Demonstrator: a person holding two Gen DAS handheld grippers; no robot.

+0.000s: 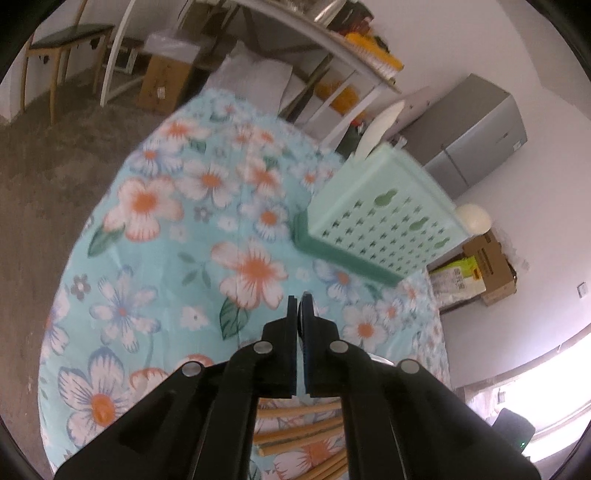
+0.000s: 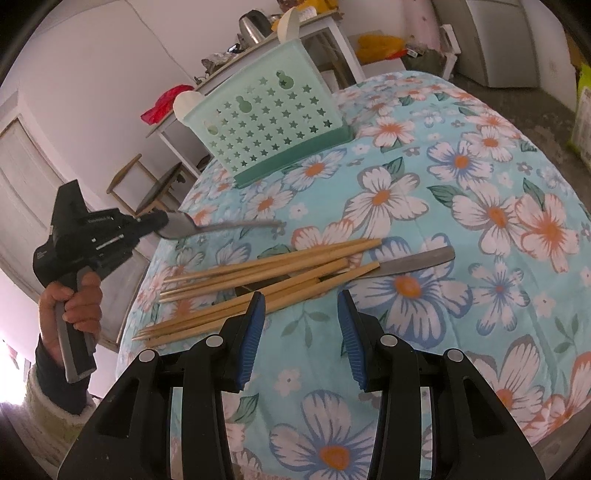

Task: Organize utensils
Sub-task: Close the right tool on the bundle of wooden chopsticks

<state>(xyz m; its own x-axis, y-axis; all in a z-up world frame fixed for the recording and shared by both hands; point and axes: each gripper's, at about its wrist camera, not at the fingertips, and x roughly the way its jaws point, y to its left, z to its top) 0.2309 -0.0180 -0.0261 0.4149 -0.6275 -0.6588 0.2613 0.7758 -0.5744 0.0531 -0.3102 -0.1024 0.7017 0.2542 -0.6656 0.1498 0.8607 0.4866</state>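
Note:
My left gripper (image 1: 300, 299) is shut on the bowl end of a metal spoon (image 2: 221, 226). In the right wrist view a hand holds that gripper (image 2: 162, 221) above the table's left edge, with the spoon's handle pointing right, off the cloth. A mint-green star-punched basket (image 1: 380, 221) (image 2: 273, 122) stands at the far side with white spoons (image 2: 288, 22) in it. Several wooden chopsticks (image 2: 266, 273) (image 1: 299, 432) lie in a loose pile, with a metal utensil handle (image 2: 417, 262) sticking out to the right. My right gripper (image 2: 302, 295) is open just short of the pile, holding nothing.
The round table wears a blue floral cloth (image 2: 461, 184) (image 1: 166, 221). Around it are a chair (image 1: 62, 48), cardboard boxes (image 1: 162, 81), a white shelf rack (image 1: 332, 55) and a grey fridge (image 1: 476, 129). A kettle (image 2: 253, 22) sits on a side table.

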